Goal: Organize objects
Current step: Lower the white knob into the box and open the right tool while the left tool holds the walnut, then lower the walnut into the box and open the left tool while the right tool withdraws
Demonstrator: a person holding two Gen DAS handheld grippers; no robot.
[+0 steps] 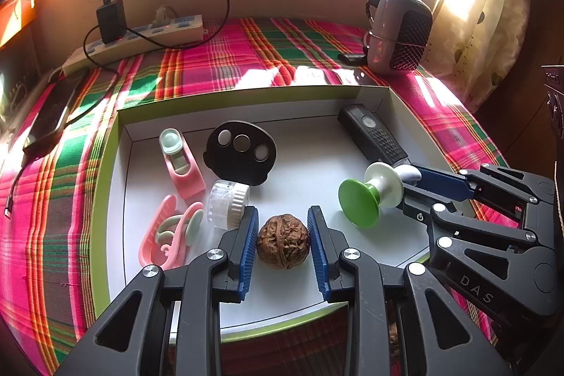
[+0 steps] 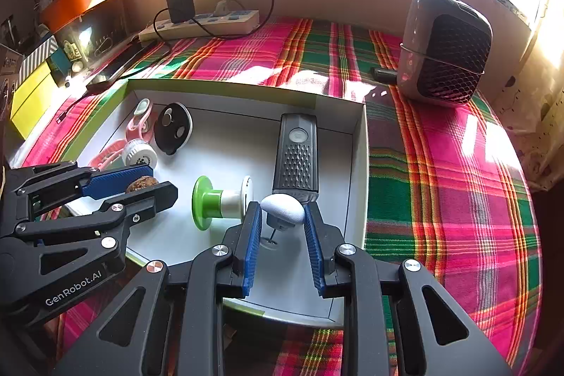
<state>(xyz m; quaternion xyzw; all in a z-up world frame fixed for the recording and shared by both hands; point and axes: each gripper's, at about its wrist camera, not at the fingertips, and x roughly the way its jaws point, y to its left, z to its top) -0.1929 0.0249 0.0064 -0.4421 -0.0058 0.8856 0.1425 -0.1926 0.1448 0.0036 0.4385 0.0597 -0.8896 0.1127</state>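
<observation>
A shallow white box with a green rim point(image 1: 105, 171) lies on the plaid cloth. My left gripper point(image 1: 282, 212) is shut on a brown walnut point(image 1: 283, 241), its blue pads pressing both sides, over the box's near part. My right gripper point(image 2: 282, 206) is shut on a white egg-shaped piece point(image 2: 286, 209) with a small grey stem underneath, held a little above the box floor. A green and white spool point(image 2: 215, 201) lies on its side between the two grippers. In the right wrist view the left gripper point(image 2: 162, 180) enters from the left with the walnut point(image 2: 142, 183).
Also in the box: a black remote-like bar point(image 2: 296, 157), a black oval disc point(image 1: 240, 151), a clear round jar point(image 1: 227, 204), and two pink and pale green pieces point(image 1: 181, 164). On the cloth stand a grey mesh-fronted device point(image 2: 446, 53), a power strip point(image 1: 141, 39) and a phone point(image 1: 53, 115).
</observation>
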